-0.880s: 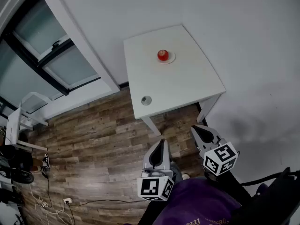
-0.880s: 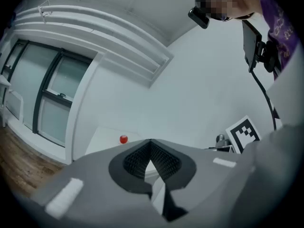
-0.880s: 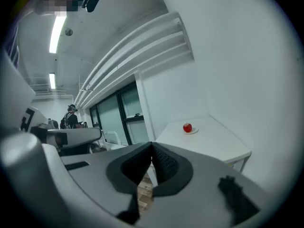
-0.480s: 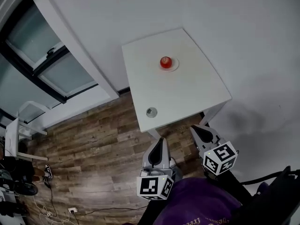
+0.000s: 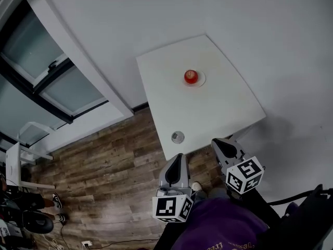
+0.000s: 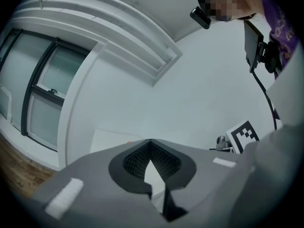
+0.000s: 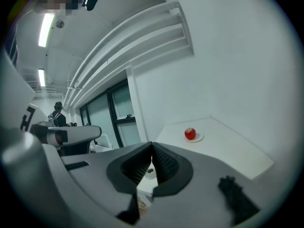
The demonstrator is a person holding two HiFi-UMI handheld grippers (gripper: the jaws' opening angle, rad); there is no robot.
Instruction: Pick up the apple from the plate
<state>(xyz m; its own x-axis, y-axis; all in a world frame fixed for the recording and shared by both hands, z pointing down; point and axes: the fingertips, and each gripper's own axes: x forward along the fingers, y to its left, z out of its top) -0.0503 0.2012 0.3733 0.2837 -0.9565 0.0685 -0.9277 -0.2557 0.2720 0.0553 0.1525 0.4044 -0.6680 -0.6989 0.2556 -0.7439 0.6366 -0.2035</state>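
Right gripper view: apple on its plate — ahead, right of the jaw tips, well apart.
Head view: we see left gripper and right gripper short of the table, over wood floor.
Grip: both closed, empty.
Between: small round dish at table's near edge.

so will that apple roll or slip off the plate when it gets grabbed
Probably apt to roll if nudged: the apple is round and sits on a shallow plate with little rim. Its skin looks smooth, so a grip may slip unless it closes across the widest part. It likely stays rigid.
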